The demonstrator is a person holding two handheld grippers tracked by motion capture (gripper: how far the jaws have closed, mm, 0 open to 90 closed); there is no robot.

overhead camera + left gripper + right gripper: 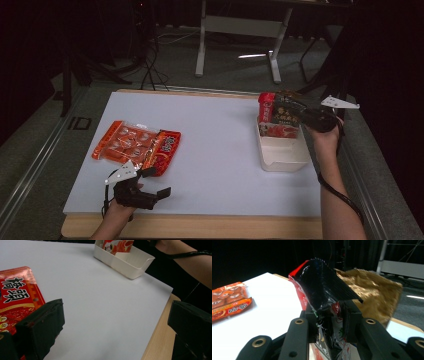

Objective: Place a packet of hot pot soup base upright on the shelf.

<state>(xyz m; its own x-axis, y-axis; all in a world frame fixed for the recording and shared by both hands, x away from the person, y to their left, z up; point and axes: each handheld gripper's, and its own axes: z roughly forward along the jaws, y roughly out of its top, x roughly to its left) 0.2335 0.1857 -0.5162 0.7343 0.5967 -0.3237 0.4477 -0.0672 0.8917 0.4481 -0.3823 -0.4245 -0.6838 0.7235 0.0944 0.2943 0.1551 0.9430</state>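
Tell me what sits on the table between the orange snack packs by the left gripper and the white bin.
Nothing: in the high view, bare white table separates the orange snack packs from the white bin.

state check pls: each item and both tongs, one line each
Left tongs: open, nothing between them, hovering by the table's near edge.
Right tongs: shut on dark snack bag, over the bin.
Dark snack bag: gripped, crumpled, upright at the bin's far end.
White bin: upright, near part bare, a red packet standing inside.
Orange packets: flat on the table, untouched.
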